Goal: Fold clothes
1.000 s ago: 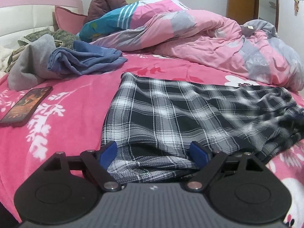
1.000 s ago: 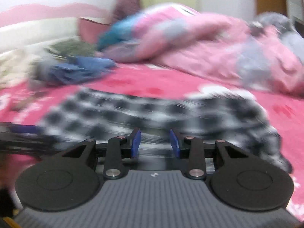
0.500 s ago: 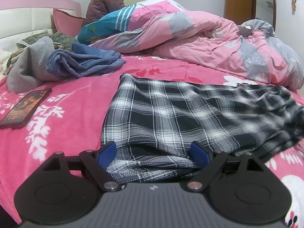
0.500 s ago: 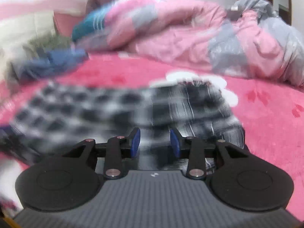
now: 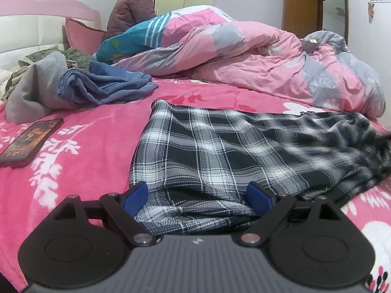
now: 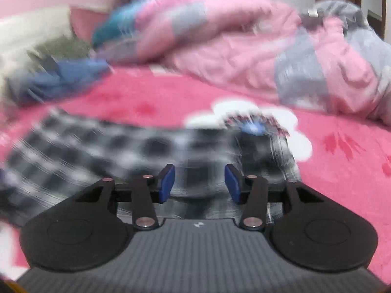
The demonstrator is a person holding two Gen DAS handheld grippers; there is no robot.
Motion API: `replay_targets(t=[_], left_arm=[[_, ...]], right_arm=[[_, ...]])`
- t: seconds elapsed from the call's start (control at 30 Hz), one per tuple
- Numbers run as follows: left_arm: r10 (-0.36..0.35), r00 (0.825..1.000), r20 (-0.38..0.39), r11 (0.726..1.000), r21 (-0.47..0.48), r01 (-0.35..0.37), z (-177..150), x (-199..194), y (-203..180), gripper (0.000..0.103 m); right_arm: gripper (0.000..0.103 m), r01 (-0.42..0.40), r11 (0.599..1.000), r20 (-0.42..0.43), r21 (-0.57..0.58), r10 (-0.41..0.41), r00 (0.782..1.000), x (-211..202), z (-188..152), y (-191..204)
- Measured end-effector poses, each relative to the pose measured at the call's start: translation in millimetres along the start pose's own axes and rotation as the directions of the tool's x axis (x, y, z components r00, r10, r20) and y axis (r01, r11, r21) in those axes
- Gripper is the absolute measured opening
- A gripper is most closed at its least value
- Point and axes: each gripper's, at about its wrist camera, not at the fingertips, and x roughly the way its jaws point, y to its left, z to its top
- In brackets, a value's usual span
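Plaid garment (image 5: 232, 151) lies spread flat on the pink bedspread (image 5: 97, 146), w/ its near hem bunched in loose folds right at the left gripper (image 5: 196, 199). Left gripper's jaws stand wide and are opening a bit more – the hem sits between the blue pads (image 5: 135, 199) but they don't pinch it. Right gripper (image 6: 200, 183) is over the far-right end of the plaid garment (image 6: 102, 151); its jaws are opening too, cloth below and between them, nothing clamped – view is heavily blurred, so finer contact can't be told. Left of the garment, apart from it, a phone (image 5: 30, 142) lies face up. Beyond the garment's left corner sit a blue cloth heap (image 5: 105, 86) and a gray one (image 5: 36, 85). Behind the garment, a rumpled pink-gray quilt (image 5: 268, 58). A person in a maroon jacket (image 5: 132, 9) stands behind the quilt.
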Motion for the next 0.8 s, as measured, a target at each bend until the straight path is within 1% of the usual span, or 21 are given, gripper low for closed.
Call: replay_targets(t=[0.1,0.23,0.3,0.37,0.47,0.57,0.63,0.7,0.77,0.8], left_arm=[[-0.011,1.0,0.006,1.0,0.003,0.011,-0.6,0.7,1.9,0.09],[-0.019,1.0,0.011,1.0,0.001,0.019,-1.1,1.6,3.4,0.09],[-0.02,1.0,0.01,1.0,0.002,0.02,-0.7,1.5,3.5,0.09],[-0.021,1.0,0.009,1.0,0.003,0.021,-0.4,1.4,3.6,0.09],[-0.023,1.0,0.008,1.0,0.004,0.023,0.1,1.1,3.7,0.091],[-0.026,1.0,0.007,1.0,0.003,0.026,0.4,0.9,4.2,0.091],[-0.029,1.0,0.007,1.0,0.001,0.029,0.7,0.8,5.1,0.091],[-0.027,1.0,0.003,1.0,0.0,0.027,1.3,0.3,5.3,0.091],[-0.026,1.0,-0.002,1.0,-0.002,0.026,2.3,-1.3,5.2,0.091],[-0.026,1.0,-0.005,1.0,-0.006,0.026,2.9,-2.5,5.6,0.091]], right_arm=[[0.046,-0.02,0.999,-0.011,0.044,0.021,1.0,19.3,-31.0,-17.3],[0.047,-0.01,0.999,-0.033,0.047,0.012,0.999,5.7,-1.0,-11.8],[0.051,-0.028,0.999,0.021,0.033,0.027,0.999,1.1,14.9,-9.1],[0.053,-0.032,0.998,0.039,0.06,0.03,0.999,14.6,24.1,-16.9],[0.052,-0.004,0.992,-0.048,0.124,0.01,0.999,62.1,8.6,-41.0],[0.053,0.01,0.995,-0.03,0.098,-0.007,1.0,58.2,8.7,-37.3],[0.053,0.049,0.994,-0.045,0.098,-0.045,0.998,45.5,20.3,-25.6],[0.053,0.009,0.995,-0.006,0.097,-0.009,1.0,23.1,27.1,-11.2],[0.056,-0.056,0.995,0.034,0.076,0.054,0.998,0.5,27.3,8.6],[0.057,-0.076,0.996,0.026,0.056,0.075,0.997,0.7,22.8,17.3]])
